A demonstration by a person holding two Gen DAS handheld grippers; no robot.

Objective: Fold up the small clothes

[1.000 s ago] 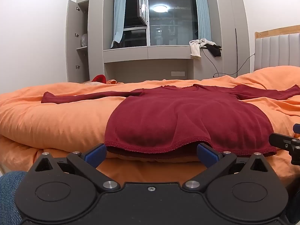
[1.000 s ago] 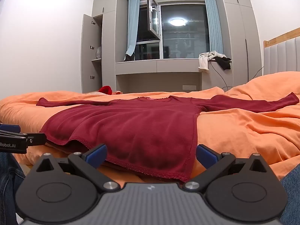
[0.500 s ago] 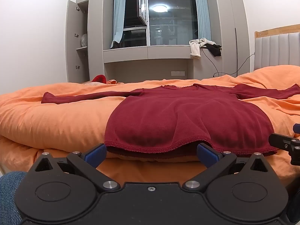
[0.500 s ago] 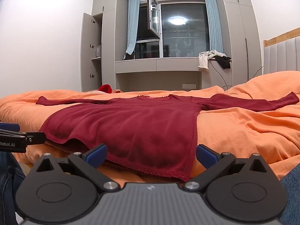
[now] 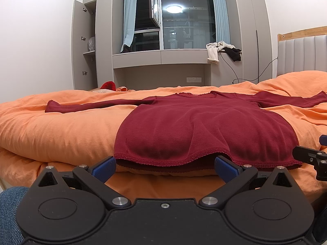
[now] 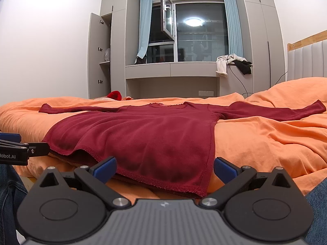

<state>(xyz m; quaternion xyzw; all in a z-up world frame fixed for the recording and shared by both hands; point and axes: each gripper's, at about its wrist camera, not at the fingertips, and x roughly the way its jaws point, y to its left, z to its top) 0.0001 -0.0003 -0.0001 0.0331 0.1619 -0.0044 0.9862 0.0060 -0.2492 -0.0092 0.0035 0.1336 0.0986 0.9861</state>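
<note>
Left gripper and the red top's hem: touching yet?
Cannot tell. In the left wrist view the left gripper is open, its blue fingertips level with the red top's hem, but no view shows contact or a gap plainly.

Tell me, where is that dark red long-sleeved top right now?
The dark red long-sleeved top lies spread flat on the orange duvet, sleeves stretched out to both sides, its hem at the bed's near edge just ahead of both open grippers.

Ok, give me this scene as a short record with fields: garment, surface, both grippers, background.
garment: dark red long-sleeved top, flat, sleeves spread, hem nearest
surface: orange bedcover
left gripper: open, at hem, holding nothing
right gripper: open, at hem's right corner, holding nothing
background: window, clothes on ledge
</note>
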